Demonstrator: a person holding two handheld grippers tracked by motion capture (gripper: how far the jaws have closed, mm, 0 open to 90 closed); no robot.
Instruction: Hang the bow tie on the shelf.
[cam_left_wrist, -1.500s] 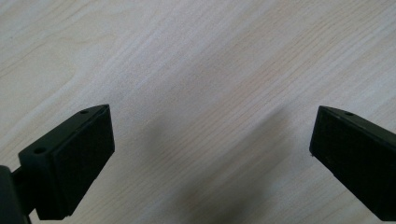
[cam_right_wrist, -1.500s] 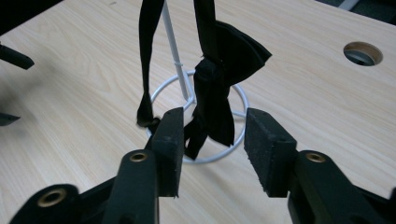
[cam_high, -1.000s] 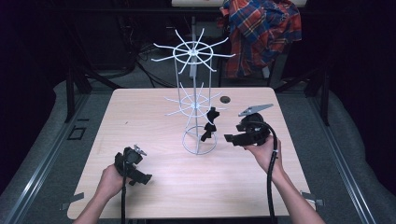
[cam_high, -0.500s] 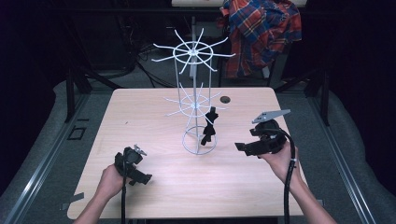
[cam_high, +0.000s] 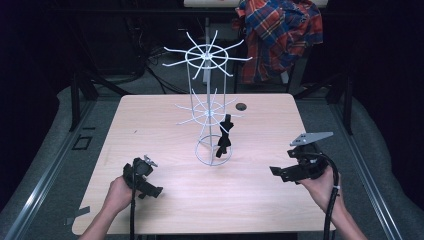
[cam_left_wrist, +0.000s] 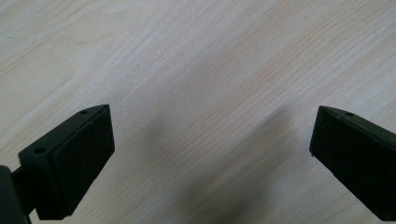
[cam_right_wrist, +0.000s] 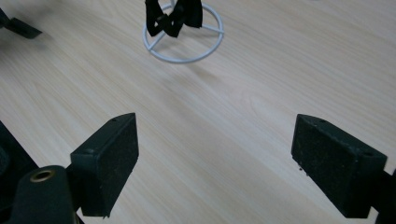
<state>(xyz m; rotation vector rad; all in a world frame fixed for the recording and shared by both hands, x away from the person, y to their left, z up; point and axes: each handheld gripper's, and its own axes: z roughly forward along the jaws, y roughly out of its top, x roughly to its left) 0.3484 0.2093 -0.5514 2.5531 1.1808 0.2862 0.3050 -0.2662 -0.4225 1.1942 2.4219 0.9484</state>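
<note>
Both tongs, left (cam_high: 152, 190) and right (cam_high: 276, 172), gape empty; black bow (cam_high: 223, 140) hangs on wire rack (cam_high: 206, 112).

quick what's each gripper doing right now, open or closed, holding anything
Left gripper: open, holding nothing.
Right gripper: open, holding nothing; its jaws have just been opening.

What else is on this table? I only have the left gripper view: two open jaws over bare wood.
Observer: A white wire rack stands mid-table, and a black fabric piece hangs from one of its lower arms.
Operator: Is the right gripper holding anything?
Observer: No. The right gripper is over the table's right side, its jaws have just been opening, and nothing is between them.
Operator: Anything else lying on the table?
Observer: A small dark round thing lies beyond the rack, near the far edge.
</note>
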